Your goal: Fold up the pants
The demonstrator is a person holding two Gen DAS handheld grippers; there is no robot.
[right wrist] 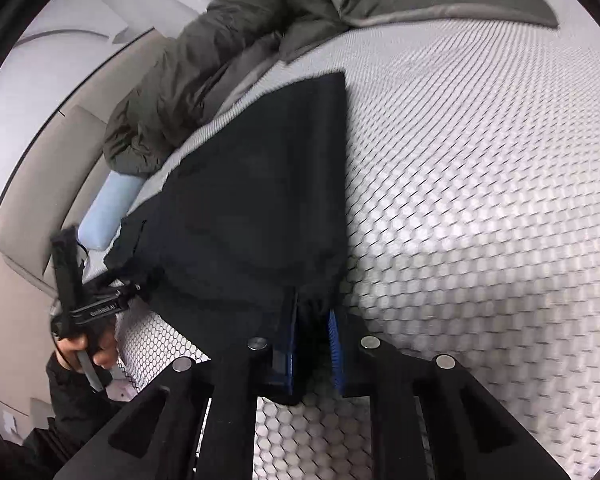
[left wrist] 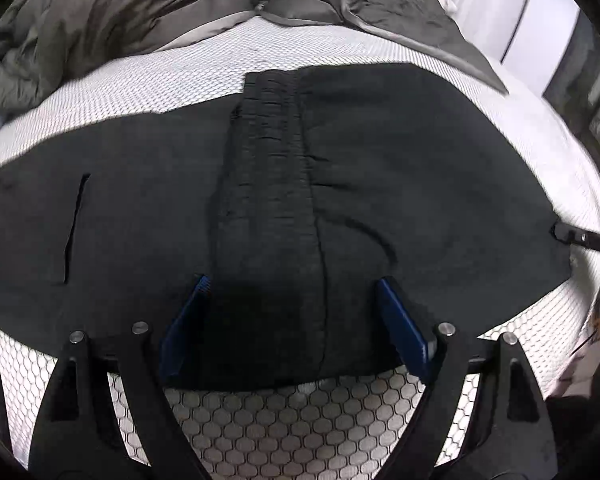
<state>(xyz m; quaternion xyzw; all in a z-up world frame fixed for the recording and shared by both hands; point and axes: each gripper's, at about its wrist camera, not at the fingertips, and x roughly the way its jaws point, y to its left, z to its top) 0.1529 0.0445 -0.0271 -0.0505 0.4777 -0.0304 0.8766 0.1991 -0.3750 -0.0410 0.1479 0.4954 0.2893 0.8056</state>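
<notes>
Now | pants [left wrist: 140, 200] black, flat | left tongs [left wrist: 296, 312] agape | right tongs [right wrist: 314, 344] pinching hem

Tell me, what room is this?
Probably a bedroom. The black pants lie on a bare mattress with a honeycomb cover, and a rumpled grey duvet is pushed to the far side.

- The left tool [left wrist: 296, 312] has matte black forked arms, silver round screws [left wrist: 77, 336] at the joints and ridged blue pads [left wrist: 404, 320].
- The right tool [right wrist: 314, 336] is built alike: black arms, silver screws [right wrist: 370, 342], blue pads [right wrist: 335, 350].
- A bare-skinned hand [right wrist: 96, 350] shows above a black sleeve [right wrist: 76, 392].
</notes>
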